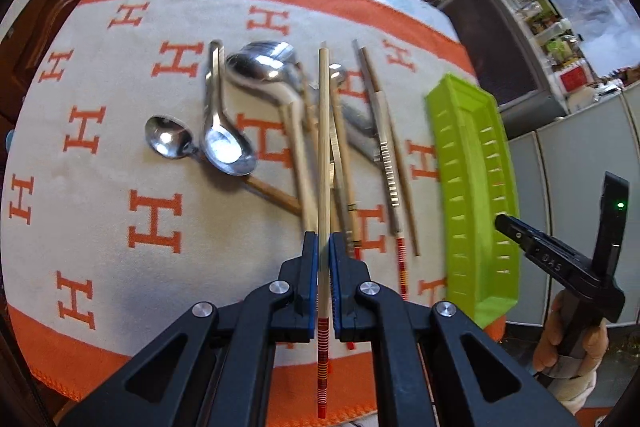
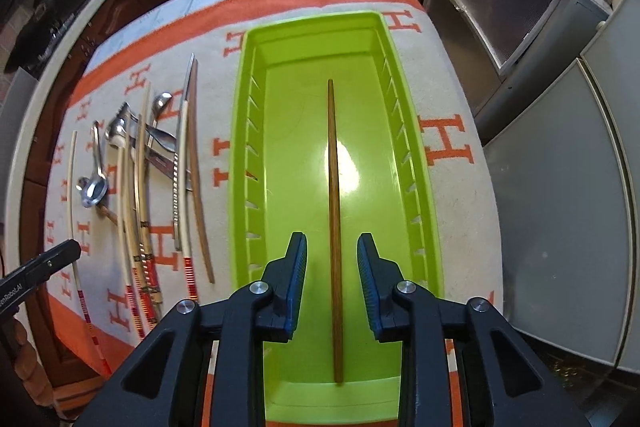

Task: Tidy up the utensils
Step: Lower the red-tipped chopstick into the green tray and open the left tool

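Pale bamboo, banded red at its near end, marks the chopstick [image 1: 324,155] clamped between the blue pads of the left gripper [image 1: 323,247], whose jaws are closed tight on it. Its long axis runs straight away from the camera along the fingers, the thin tip pointing over the heap of spoons [image 1: 224,131] and other chopsticks [image 1: 384,155] lying on the orange-lettered cloth [image 1: 100,187]. In the right wrist view, a dark brown chopstick [image 2: 334,227] is seen lying flat on the floor of the green slotted tray [image 2: 244,163], lengthwise along the tray, thin end farthest away. The right gripper [image 2: 333,259] is held above it, jaws parted and clear of the stick.
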Motion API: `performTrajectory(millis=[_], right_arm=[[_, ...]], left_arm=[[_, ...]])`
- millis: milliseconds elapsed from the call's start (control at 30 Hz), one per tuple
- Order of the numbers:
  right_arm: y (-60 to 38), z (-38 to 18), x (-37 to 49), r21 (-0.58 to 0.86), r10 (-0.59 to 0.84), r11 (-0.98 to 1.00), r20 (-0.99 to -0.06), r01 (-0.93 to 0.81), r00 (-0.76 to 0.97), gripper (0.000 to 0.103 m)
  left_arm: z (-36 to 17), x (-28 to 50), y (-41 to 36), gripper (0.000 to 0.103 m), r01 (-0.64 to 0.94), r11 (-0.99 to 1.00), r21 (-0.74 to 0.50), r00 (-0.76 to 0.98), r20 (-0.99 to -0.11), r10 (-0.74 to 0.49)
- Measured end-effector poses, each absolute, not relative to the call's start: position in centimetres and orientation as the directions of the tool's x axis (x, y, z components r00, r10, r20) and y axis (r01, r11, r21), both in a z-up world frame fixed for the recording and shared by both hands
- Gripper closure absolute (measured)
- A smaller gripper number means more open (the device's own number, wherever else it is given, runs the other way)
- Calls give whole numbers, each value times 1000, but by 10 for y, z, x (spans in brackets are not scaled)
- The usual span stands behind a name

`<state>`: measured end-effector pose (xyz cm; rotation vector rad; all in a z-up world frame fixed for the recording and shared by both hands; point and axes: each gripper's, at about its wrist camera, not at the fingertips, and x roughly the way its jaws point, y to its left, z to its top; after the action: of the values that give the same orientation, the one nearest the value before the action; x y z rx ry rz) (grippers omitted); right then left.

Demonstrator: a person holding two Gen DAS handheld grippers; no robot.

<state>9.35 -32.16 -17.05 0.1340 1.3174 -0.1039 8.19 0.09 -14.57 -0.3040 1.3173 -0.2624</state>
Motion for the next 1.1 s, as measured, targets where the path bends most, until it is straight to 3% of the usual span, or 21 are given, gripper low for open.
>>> performTrajectory(millis=[233, 467, 867, 900, 967, 1067, 1100], right_arm=[[-338, -134, 64, 131, 52, 968, -938, 213, 343, 76], [-368, -106, 23, 149, 8, 942, -905, 301, 425, 76], [-412, -91, -37, 174, -54, 890, -878, 421, 475, 72], [-414, -91, -38, 174, -56, 888, -879, 426, 474, 72], [-416, -94, -40, 174, -57, 885, -880, 432, 471, 71], [-416, -98, -41, 179, -51, 882, -883, 437, 466, 71], [-416, -100, -43, 181, -47, 882, -885, 435, 463, 71]], left_arm=[[-88, 85, -48, 100, 148, 906, -397, 279, -862, -424], [-68, 103, -134, 100, 267, 870, -415, 252, -841, -479], [-157, 139, -218, 98, 182, 903, -389, 155, -895, -417], [-162, 140, -219, 96, 177, 904, -389, 147, -898, -415], [-169, 138, -221, 77, 165, 902, -400, 117, -900, -420], [-170, 131, -212, 55, 158, 905, -395, 121, -902, -415], [-168, 129, -208, 55, 162, 905, -393, 124, -902, -414]])
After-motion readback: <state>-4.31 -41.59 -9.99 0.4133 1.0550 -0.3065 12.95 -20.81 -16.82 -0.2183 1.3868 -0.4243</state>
